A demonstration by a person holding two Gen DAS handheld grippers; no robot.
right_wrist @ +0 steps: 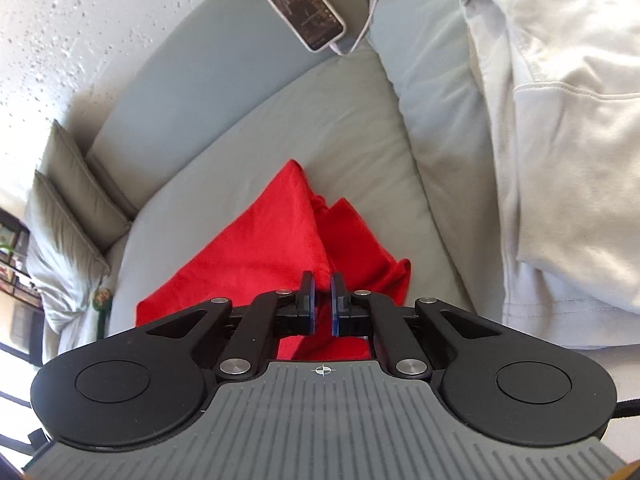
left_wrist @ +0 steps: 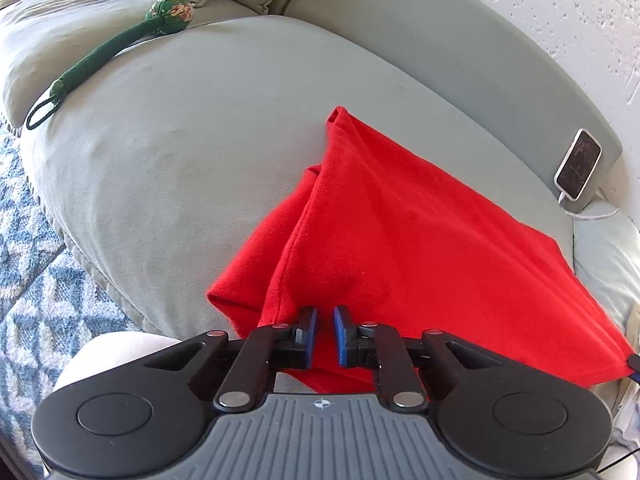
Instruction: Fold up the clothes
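Note:
A red garment lies partly folded on the grey-green sofa seat, with one corner pointing toward the backrest. My left gripper is at its near edge. The jaws stand almost together with red fabric pinched between the blue pads. In the right wrist view the same red garment spreads out ahead, and my right gripper is shut on another part of its near edge. The fabric runs taut toward the lower right of the left wrist view. What lies under the grippers is hidden.
A phone on a charging cable leans on the backrest, also in the right view as the phone. A green stuffed toy lies on the seat at far left. Pale clothes are piled at right. Cushions stand at left, and a blue patterned rug covers the floor.

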